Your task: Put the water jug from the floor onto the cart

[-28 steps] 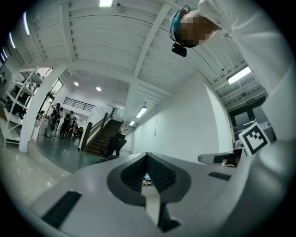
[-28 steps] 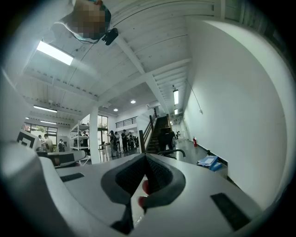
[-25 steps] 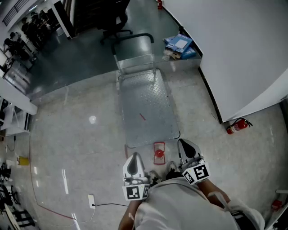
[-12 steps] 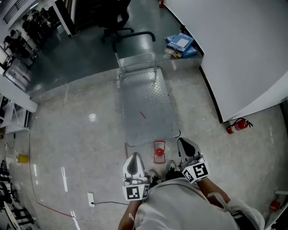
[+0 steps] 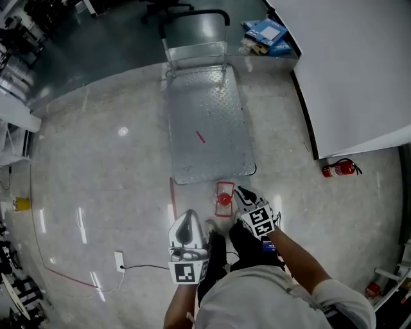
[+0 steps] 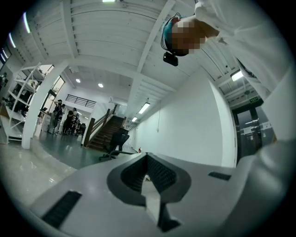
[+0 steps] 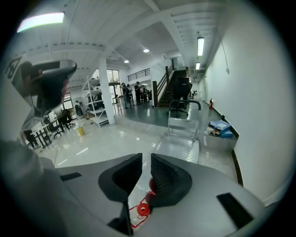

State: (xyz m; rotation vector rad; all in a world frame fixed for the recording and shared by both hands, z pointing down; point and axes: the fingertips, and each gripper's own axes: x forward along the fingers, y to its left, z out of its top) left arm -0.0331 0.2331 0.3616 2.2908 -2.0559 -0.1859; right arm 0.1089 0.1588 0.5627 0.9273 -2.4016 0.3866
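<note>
Water jug (image 5: 223,198) on the floor, short of the cart (image 5: 212,109), between two hand-held grippers.
Left gripper (image 5: 187,222): jaws clenched together, empty, held level. Water jug: red-capped, standing on the floor just before the cart's near edge. Right gripper (image 5: 242,193): tilted down just beside the jug, jaws just opening to a narrow gap, nothing between them. Fire extinguisher (image 5: 338,169): by the wall, far right.

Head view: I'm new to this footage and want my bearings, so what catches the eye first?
The long metal cart fills the centre, with its handle at the far end. Just off its near edge stands the red-capped water jug. A red fire extinguisher sits beside the white wall at right.
</note>
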